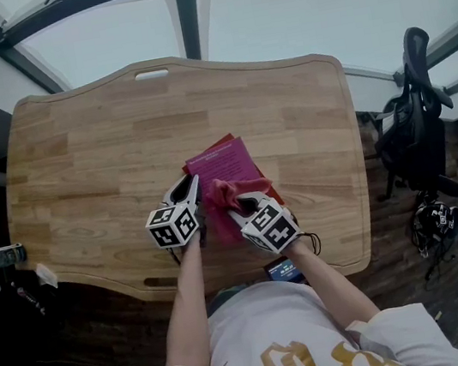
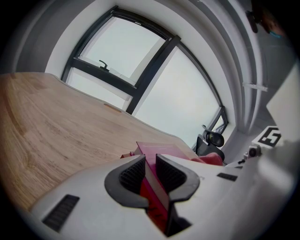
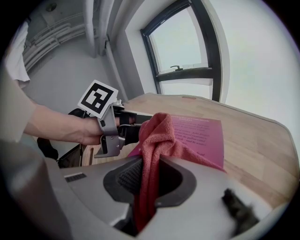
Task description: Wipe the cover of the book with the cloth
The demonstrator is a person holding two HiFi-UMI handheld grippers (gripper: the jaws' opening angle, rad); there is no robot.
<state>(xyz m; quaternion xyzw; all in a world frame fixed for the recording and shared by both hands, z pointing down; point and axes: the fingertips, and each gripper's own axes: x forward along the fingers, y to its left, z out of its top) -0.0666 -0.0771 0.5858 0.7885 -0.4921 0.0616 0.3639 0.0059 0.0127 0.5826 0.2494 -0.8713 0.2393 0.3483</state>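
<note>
Two grips are resolved only by the gripper views: the left gripper (image 2: 151,161) is clamped on the left edge of the pink book (image 1: 227,161), which lies near the front of the wooden table (image 1: 96,165), and the right gripper (image 3: 147,171) pinches the red cloth (image 3: 157,133), bunched on the cover, where the head view shows only their positions.

A pale wooden table (image 1: 89,175) — a magenta book (image 1: 224,163) rests near its front edge.
</note>
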